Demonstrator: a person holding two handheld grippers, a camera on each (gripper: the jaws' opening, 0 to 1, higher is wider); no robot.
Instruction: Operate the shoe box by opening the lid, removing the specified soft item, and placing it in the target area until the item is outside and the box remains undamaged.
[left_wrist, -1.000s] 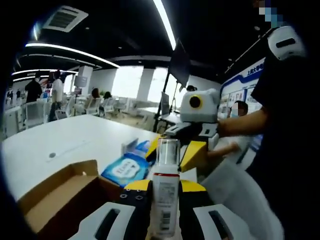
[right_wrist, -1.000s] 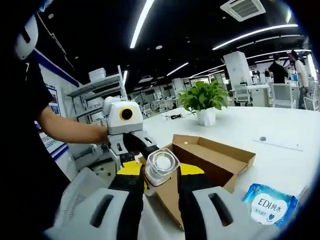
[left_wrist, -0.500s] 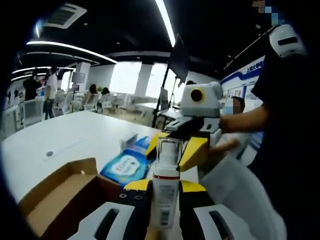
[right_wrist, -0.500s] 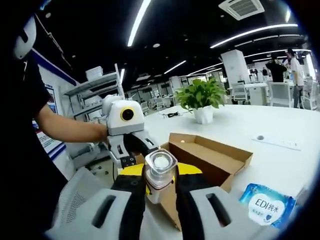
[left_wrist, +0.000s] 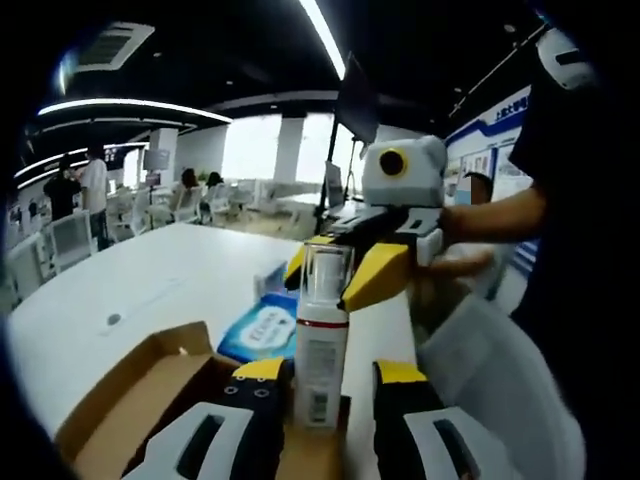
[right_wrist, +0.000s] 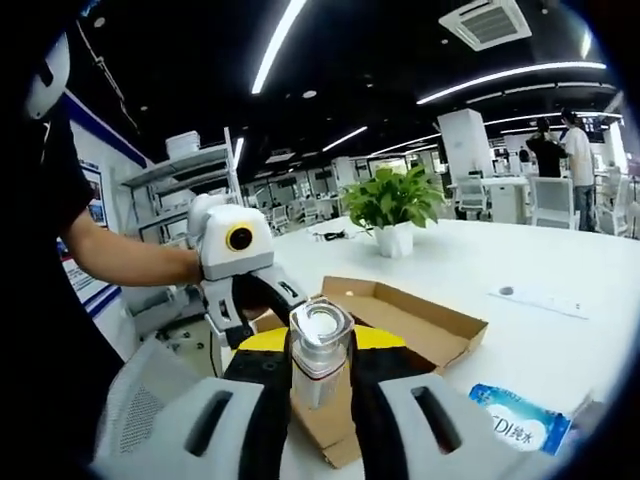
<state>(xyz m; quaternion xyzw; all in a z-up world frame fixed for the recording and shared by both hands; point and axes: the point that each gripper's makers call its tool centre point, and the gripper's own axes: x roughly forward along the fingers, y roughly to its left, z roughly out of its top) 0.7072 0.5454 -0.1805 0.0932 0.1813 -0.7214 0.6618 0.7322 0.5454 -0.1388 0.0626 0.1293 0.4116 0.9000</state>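
Observation:
A white spray bottle (left_wrist: 322, 352) with a red band and clear cap (right_wrist: 320, 333) stands upright in the air over the open cardboard shoe box (left_wrist: 140, 400) (right_wrist: 400, 308). My right gripper (right_wrist: 320, 352) (left_wrist: 335, 268) is shut on the clear cap, its yellow-tipped jaws on either side. My left gripper (left_wrist: 330, 385) (right_wrist: 255, 305) is open, with its jaws standing apart from the bottle's lower body on both sides. A person's hand holds each gripper.
A blue wipes packet (left_wrist: 262, 330) (right_wrist: 515, 425) lies on the white table (left_wrist: 130, 290) beside the box. A potted plant (right_wrist: 395, 205) stands further back. A grey mesh chair (left_wrist: 490, 390) is by the table's edge. People and desks are far behind.
My left gripper's jaws have spread off the bottle, which they gripped before. The right gripper keeps its hold on the cap. Both views have shifted a little.

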